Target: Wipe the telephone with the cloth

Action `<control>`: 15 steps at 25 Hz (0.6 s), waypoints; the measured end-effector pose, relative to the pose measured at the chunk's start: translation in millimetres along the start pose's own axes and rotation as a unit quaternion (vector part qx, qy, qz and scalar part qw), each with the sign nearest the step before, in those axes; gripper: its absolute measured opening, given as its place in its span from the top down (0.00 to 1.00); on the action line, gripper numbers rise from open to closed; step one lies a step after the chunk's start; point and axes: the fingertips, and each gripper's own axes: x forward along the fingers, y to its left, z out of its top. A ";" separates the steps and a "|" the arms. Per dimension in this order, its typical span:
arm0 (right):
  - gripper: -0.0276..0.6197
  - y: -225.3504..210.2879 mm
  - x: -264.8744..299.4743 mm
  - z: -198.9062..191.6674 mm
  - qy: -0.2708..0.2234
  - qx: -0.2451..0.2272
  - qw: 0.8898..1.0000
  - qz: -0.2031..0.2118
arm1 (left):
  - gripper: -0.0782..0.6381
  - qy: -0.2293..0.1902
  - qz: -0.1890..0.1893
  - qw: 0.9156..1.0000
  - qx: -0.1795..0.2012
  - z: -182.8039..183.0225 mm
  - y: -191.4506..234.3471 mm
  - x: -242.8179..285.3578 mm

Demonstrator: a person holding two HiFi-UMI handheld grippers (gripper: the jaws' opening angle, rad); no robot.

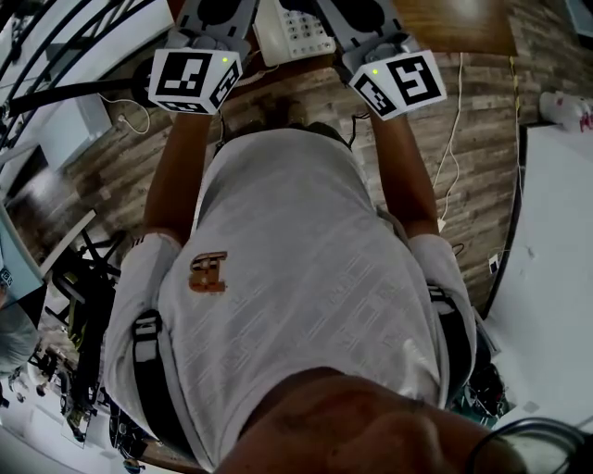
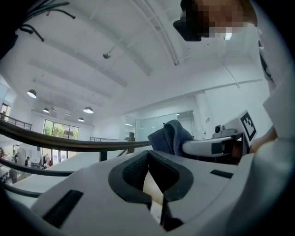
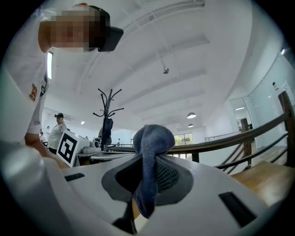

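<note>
The white telephone [image 1: 292, 32] lies on the wooden table [image 1: 463, 23] at the top of the head view, between my two grippers. My right gripper [image 3: 146, 159] is shut on a dark blue cloth [image 3: 150, 147], which bunches above the pads and hangs down between them. The left gripper view also shows that cloth [image 2: 171, 137], at the tip of the right gripper [image 2: 216, 145]. My left gripper [image 2: 148, 159] is shut with nothing between its pads. Both grippers tilt up toward the ceiling. In the head view their marker cubes [image 1: 195, 79] show, but the jaw tips are cut off.
A white cable [image 1: 451, 139] runs down over the wood-plank floor on the right. A white surface [image 1: 556, 231] fills the right edge. A coat stand [image 3: 107, 115], a dark railing [image 3: 239, 138] and a person [image 3: 56, 131] stand in the background.
</note>
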 end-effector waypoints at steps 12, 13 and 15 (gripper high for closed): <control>0.85 12.2 -9.1 13.3 -0.040 -0.019 0.999 0.000 | 0.87 -0.046 0.013 0.999 0.018 24.8 -4.0 -11.3; 0.85 12.8 -9.4 13.7 -0.040 -0.021 0.999 -0.001 | 0.87 -0.047 0.013 0.999 0.018 25.6 -4.7 -11.6; 0.85 14.1 -9.7 14.1 -0.040 -0.027 0.999 -0.001 | 0.87 -0.049 0.012 0.999 0.018 26.2 -5.4 -11.9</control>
